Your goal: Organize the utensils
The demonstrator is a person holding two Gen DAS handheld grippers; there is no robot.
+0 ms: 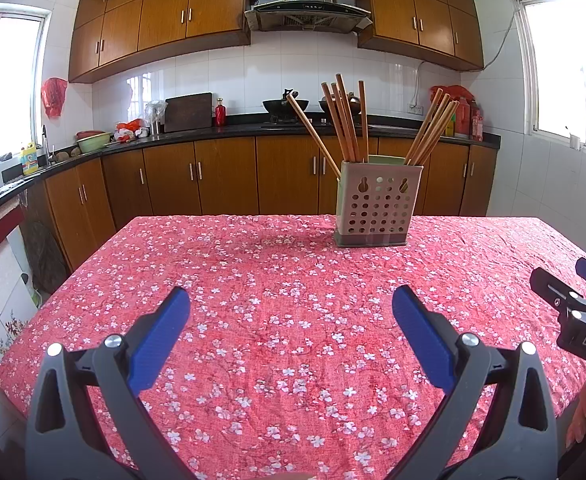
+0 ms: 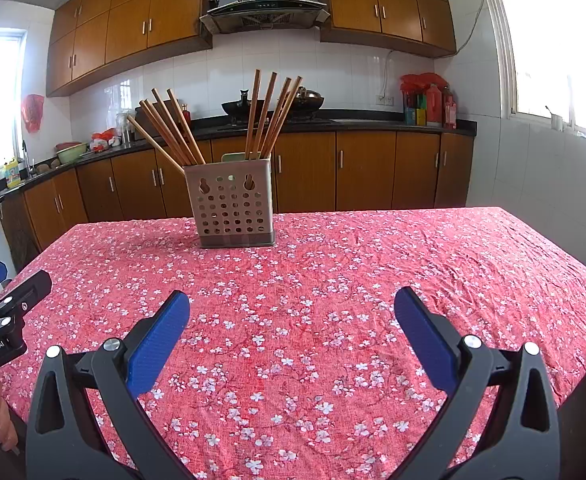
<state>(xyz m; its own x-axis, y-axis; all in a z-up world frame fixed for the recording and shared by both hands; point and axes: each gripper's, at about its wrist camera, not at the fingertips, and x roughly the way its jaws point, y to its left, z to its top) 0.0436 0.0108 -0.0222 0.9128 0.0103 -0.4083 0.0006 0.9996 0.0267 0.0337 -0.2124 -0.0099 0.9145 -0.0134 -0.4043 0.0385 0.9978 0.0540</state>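
Starting at the left, the left tongs (image 1: pixel 291 300) are hovering low over the near part of the bench (image 1: pixel 253 320), their blue pads (image 1: pixel 161 336) standing wide apart and gripping nothing. Beneath them the red floral tablecloth (image 1: pixel 293 264) is lying bare, with no loose utensil showing anywhere on it. Moving toward the middle, the perforated utensil holder (image 1: pixel 377 204) is standing upright at the far side of the bench, well apart from both pairs of tongs. Inside it the wooden chopsticks (image 1: pixel 345 120) are leaning in two fanned bunches, one toward each side of the holder; whether a divider is separating them cannot be told. Further right, the right tongs (image 2: pixel 292 300) are likewise hanging over the near cloth with their pads (image 2: pixel 423 340) spread apart and empty, and their body is showing at the right edge of the left wrist view. Judging by this, the task is looking close to finished: every chopstick in sight is sitting in the holder and nothing is waiting on the cloth. What may be left is only tidying the splayed bunches, or it may be that nothing is left at all.
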